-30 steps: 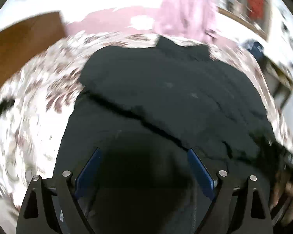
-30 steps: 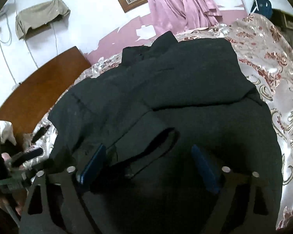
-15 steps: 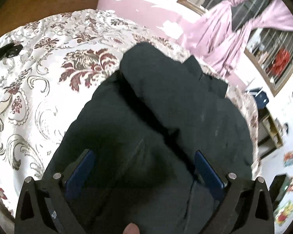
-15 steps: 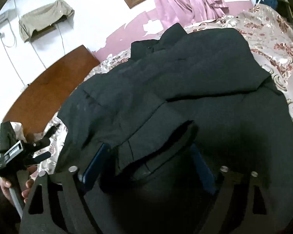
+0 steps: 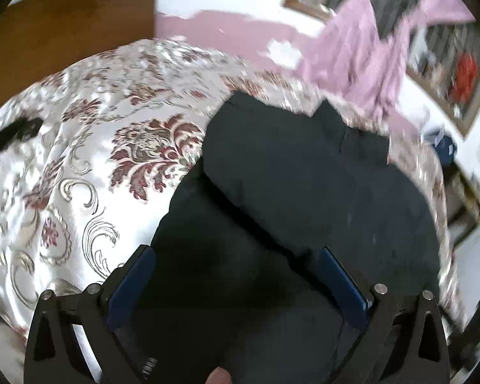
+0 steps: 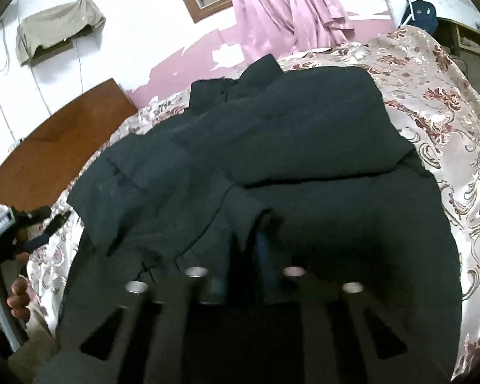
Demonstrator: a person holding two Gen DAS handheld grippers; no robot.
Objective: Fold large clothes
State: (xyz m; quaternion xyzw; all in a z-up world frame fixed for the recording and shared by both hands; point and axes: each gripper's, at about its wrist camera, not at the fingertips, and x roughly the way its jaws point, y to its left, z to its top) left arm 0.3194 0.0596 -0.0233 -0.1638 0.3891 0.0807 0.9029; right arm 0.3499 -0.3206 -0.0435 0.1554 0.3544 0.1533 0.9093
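Observation:
A large black garment [image 5: 320, 185] lies partly folded on a floral bedspread [image 5: 80, 160], its collar toward the far wall. My left gripper [image 5: 236, 256] is open above the garment's near left part, blue fingers [image 5: 134, 275] wide apart and holding nothing. In the right wrist view the same black garment [image 6: 288, 147] fills the middle. My right gripper [image 6: 243, 249] is shut on a fold of the black cloth at the near edge. The left gripper [image 6: 44, 227] also shows at the far left there, in a hand.
A wooden headboard [image 5: 64, 32] stands at the far left. Pink curtains [image 6: 281, 9] hang on the back wall under a window. A dark blue bag [image 6: 422, 12] sits at the bed's far right. The floral bedspread [image 6: 448, 102] lies bare right of the garment.
My right gripper has closed on a fold of the black garment; it was open before. My left gripper has swung over the garment's left side, still open.

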